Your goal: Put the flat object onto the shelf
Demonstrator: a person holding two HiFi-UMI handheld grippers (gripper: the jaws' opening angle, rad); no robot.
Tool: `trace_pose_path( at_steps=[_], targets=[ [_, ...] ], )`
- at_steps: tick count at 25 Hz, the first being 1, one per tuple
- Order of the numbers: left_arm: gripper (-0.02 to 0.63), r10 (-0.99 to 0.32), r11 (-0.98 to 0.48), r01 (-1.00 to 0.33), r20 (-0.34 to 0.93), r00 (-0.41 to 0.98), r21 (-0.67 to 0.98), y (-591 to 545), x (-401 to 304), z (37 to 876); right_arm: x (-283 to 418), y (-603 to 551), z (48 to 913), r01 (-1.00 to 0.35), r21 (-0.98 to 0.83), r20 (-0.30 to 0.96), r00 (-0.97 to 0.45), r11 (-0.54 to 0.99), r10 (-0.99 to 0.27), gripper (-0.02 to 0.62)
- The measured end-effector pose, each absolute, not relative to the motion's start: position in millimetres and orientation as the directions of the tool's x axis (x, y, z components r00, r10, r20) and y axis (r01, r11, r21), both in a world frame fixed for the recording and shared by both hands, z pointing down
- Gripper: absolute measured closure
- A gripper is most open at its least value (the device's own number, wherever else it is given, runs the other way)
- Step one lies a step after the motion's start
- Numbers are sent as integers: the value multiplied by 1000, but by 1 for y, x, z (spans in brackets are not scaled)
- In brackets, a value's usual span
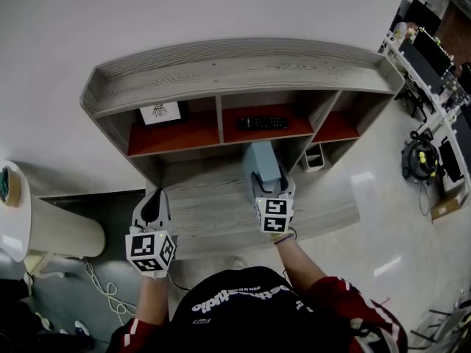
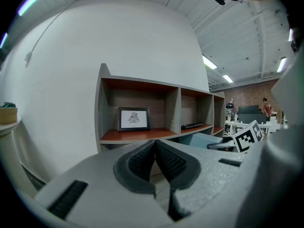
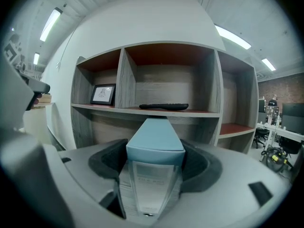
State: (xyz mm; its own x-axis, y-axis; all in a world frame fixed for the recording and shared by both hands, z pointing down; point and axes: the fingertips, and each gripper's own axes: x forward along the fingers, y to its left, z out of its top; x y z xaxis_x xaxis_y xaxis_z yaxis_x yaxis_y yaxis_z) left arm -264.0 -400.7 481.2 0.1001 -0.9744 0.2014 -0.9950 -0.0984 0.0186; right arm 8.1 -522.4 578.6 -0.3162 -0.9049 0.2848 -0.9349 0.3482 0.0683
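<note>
The flat object is a light blue box (image 1: pixel 261 160) lying lengthwise on the grey lower board (image 1: pixel 210 201) of the wooden shelf unit (image 1: pixel 221 68), pointing toward the back. My right gripper (image 1: pixel 269 181) is open around its near end. In the right gripper view the box (image 3: pixel 154 137) runs straight out between the spread pads (image 3: pixel 107 163), which stand just off its sides. My left gripper (image 1: pixel 153 206) hovers over the board's left end, shut, with nothing in it. Its ribbed pads (image 2: pixel 142 160) meet in the left gripper view.
The red upper shelf holds a framed picture (image 1: pixel 160 112) in its left bay and a black remote (image 1: pixel 263 122) in its middle bay; the right bay (image 1: pixel 335 127) is bare. A white round table (image 1: pixel 18 212) stands at left. Cables (image 1: pixel 103 289) lie on the floor. Workbenches (image 1: pixel 430 57) stand at far right.
</note>
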Motion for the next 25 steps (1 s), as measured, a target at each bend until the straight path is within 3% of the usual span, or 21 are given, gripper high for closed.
trace_pose_path(
  at_steps=[25],
  targets=[
    [600,-978,-123,-992,167,128,36,-327,-264,470,34,-431,560,-955,70,271,-259,288,-927,270]
  ],
)
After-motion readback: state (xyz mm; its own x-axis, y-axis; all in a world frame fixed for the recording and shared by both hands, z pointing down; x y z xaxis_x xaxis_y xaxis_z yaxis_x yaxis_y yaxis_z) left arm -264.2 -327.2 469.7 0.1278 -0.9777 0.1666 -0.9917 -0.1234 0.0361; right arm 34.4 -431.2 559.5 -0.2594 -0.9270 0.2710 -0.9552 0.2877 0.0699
